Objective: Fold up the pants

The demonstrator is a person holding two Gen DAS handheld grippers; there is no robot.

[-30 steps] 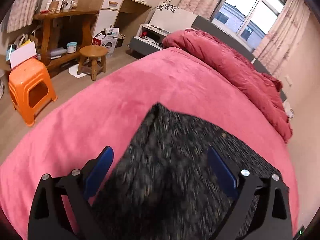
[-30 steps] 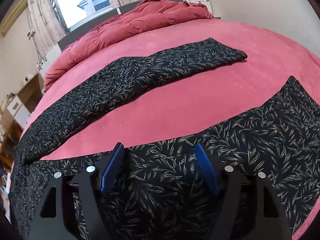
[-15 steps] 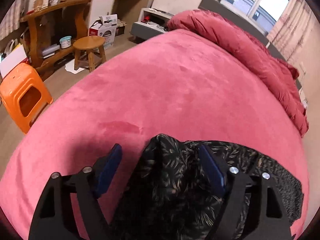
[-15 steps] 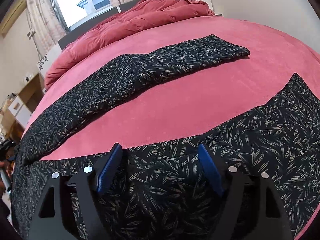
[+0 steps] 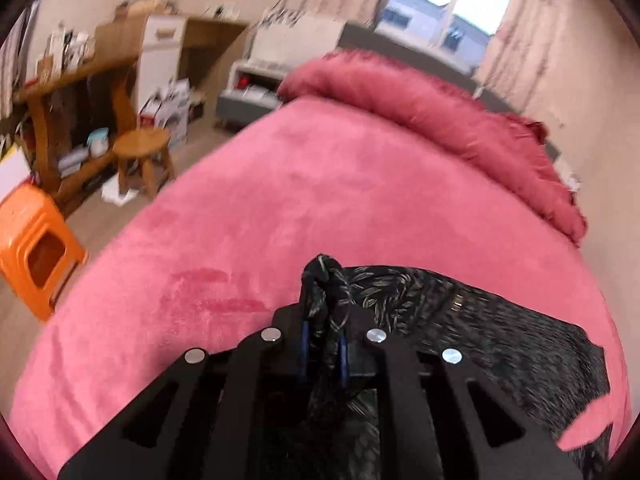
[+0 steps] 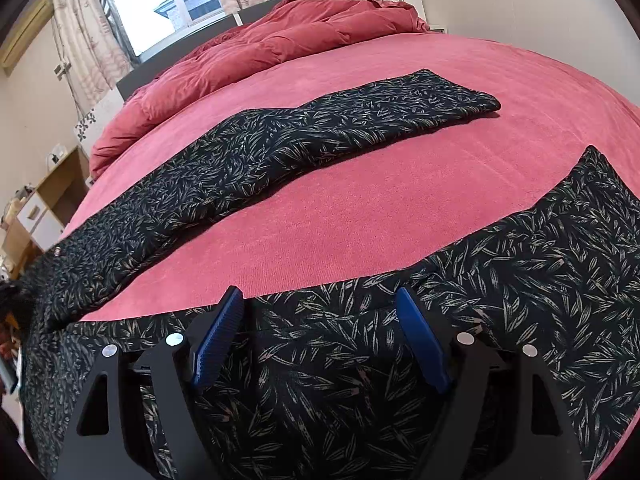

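So my left gripper (image 5: 323, 350) has just snapped from wide open to fully clamped, and now there's a bunched tuft of the pants (image 5: 460, 320) pinched between the blue pads, poking up past the tips like a little knot. A second ago that same fabric was lying flat and loose between open fingers, so this is the grab finally happening. It looks like the waist-end corner, though the blur makes it hard to be sure. I'd say that means the fold can actually start: one end is secured and can be lifted across.

Over on the other side, my right gripper (image 6: 320, 340) hasn't budged. Its fingers sit wide apart over the near pant leg (image 6: 520, 280), with fabric lying between them but nothing pinched yet. The far leg (image 6: 320, 128) stretches flat across the bed (image 6: 360, 216), well apart from the near one, so the pants are spread in a V. My guess is the right side needs to close too before anything gets folded.

Material-wise: thin, floppy black cloth with a pale leaf print, which crumples easily when squeezed. The bed cover is a fuzzy pink plush, probably a bit grippy. A puffy red duvet (image 6: 280, 40) is heaped by the headboard.
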